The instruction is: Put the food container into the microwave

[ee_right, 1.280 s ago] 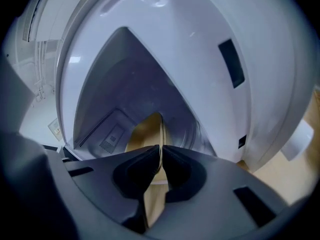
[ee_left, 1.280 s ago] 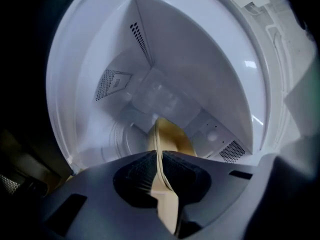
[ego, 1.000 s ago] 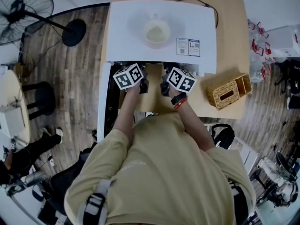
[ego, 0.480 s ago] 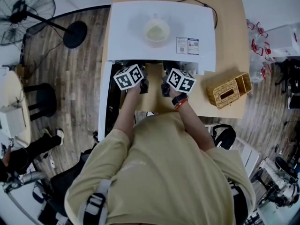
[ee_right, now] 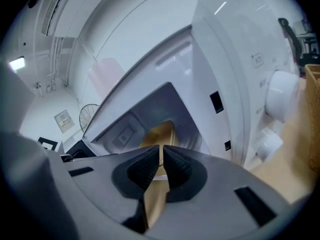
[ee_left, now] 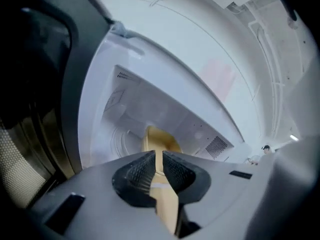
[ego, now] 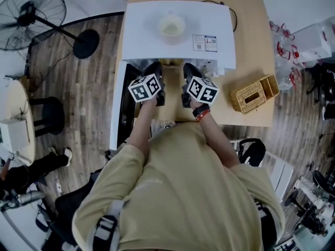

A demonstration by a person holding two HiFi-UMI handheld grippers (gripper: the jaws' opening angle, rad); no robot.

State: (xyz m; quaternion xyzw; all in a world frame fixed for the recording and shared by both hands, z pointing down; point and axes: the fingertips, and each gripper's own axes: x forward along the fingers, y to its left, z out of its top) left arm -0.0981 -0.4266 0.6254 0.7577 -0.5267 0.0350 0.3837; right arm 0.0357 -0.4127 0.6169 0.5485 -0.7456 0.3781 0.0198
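A shallow yellowish food container (ee_left: 161, 140) is held by its thin rim from both sides, its far end inside the white microwave (ego: 141, 41) cavity. My left gripper (ee_left: 156, 158) is shut on the rim, with the cavity's back wall and turntable ahead of it. My right gripper (ee_right: 161, 153) is shut on the opposite rim of the container (ee_right: 162, 132), beside the microwave's control panel with its round knob (ee_right: 281, 95). From the head view, left gripper (ego: 155, 72) and right gripper (ego: 187, 73) reach under the microwave's front edge; the container is mostly hidden there.
The microwave door (ego: 118, 109) hangs open at the left. A pale bowl (ego: 171, 26) stands on the microwave's top. A wicker basket (ego: 255, 94) sits on the wooden table (ego: 251, 41) to the right. A floor fan (ego: 32, 13) and a stool (ego: 44, 114) stand at the left.
The head view has shifted a little, and more of both gripper bodies now shows below the microwave's front edge. Both grippers stay shut on the container.
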